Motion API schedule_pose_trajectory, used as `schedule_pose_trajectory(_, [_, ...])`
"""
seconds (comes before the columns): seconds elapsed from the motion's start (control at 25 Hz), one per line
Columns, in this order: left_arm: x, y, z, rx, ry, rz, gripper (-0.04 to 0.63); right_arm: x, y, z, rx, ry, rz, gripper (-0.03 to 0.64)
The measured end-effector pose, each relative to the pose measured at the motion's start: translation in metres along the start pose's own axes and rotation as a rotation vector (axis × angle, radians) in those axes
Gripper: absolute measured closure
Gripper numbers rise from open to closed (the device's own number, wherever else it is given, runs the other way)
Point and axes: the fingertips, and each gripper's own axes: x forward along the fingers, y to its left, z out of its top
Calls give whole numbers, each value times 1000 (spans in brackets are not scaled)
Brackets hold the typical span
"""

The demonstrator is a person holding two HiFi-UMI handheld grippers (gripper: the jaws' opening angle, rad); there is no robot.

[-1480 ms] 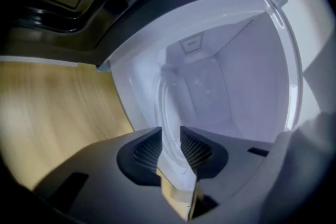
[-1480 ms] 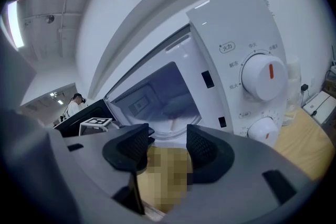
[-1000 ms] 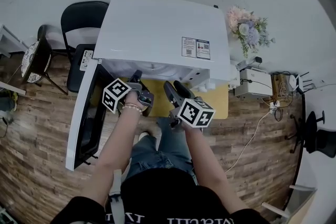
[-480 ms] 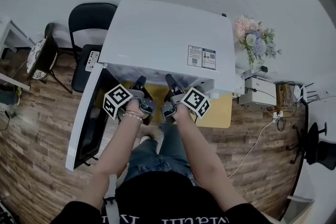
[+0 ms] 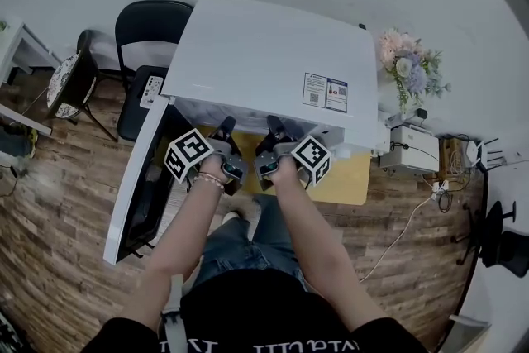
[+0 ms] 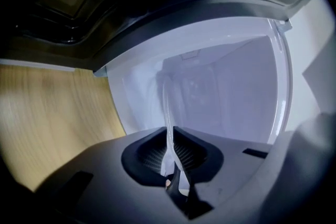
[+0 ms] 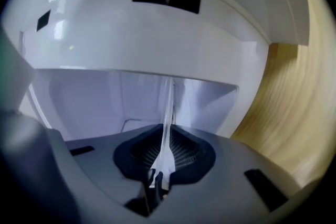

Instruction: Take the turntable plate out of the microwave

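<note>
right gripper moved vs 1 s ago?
Yes. The right gripper went in toward the microwave, nearer its label. Its fingers have just been closing on the turntable plate.

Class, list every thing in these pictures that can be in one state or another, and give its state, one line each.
microwave door: swung wide open, to the left in the head view.
turntable plate: clear glass, its rim pinched by both grippers.
left gripper: shut on the turntable plate.
right gripper: jaws have just been closing, now shut on the turntable plate.
</note>
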Motion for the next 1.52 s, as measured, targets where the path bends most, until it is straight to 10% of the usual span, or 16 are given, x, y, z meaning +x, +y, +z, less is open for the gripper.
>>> schedule_pose_trajectory(1.52, [13, -2, -4, -92, -55, -256, 520, -62, 13, -25, 40, 40, 218, 537])
